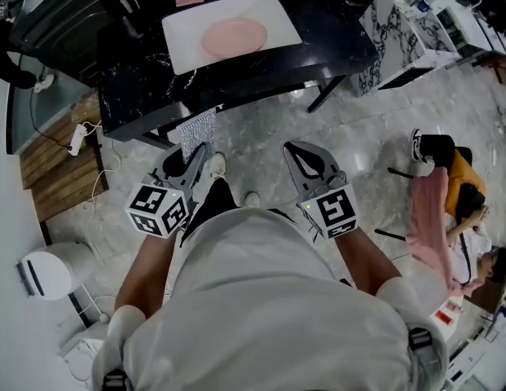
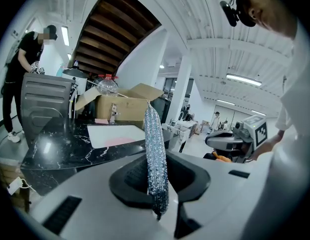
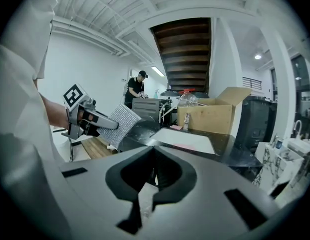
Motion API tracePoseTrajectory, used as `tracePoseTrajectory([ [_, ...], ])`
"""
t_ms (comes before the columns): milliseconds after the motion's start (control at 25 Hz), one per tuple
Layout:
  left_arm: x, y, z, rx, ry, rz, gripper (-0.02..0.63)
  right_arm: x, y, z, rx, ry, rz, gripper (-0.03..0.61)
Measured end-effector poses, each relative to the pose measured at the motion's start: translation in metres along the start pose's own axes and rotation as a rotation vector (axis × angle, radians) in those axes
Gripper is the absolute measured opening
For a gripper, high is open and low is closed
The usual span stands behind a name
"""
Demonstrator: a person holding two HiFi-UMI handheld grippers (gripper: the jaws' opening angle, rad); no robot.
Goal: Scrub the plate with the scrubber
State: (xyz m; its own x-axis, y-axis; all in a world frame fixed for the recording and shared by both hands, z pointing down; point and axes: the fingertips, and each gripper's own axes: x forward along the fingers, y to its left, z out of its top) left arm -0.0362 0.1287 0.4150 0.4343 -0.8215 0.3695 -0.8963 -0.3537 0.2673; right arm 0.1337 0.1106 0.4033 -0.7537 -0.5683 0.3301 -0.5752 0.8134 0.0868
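A pink plate (image 1: pixel 235 37) lies on a white tray (image 1: pixel 187 43) on the black marble table (image 1: pixel 138 96), well ahead of both grippers. My left gripper (image 1: pixel 200 149) is shut on a silver sparkly scrubber (image 1: pixel 197 131), held upright in front of the table's near edge. In the left gripper view the scrubber (image 2: pixel 155 154) stands edge-on between the jaws, with the tray (image 2: pixel 112 133) beyond. My right gripper (image 1: pixel 295 147) is level with it, jaws together and empty. The right gripper view shows the left gripper (image 3: pixel 97 120), the scrubber (image 3: pixel 121 122) and the tray (image 3: pixel 187 139).
A grey hard case (image 1: pixel 61 10) and a cardboard box (image 3: pixel 214 115) stand at the back of the table. A marble-patterned box (image 1: pixel 399 31) sits right of it. A person (image 1: pixel 460 210) sits on the floor at the right. A white appliance (image 1: pixel 45 271) and cables lie at the left.
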Motion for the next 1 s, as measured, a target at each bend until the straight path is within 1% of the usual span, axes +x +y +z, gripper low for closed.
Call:
tracePoseTrajectory([
  [360,-0.002,-0.013,-0.005,0.000,0.002,-0.014,0.069,-0.010,0.005,-0.003,-0.001,-0.009,0.005,0.003],
  [1000,0.007,-0.029,-0.003,0.004,0.012,-0.036,0.069,-0.021,-0.003,-0.004,0.047,-0.035,0.019,0.003],
])
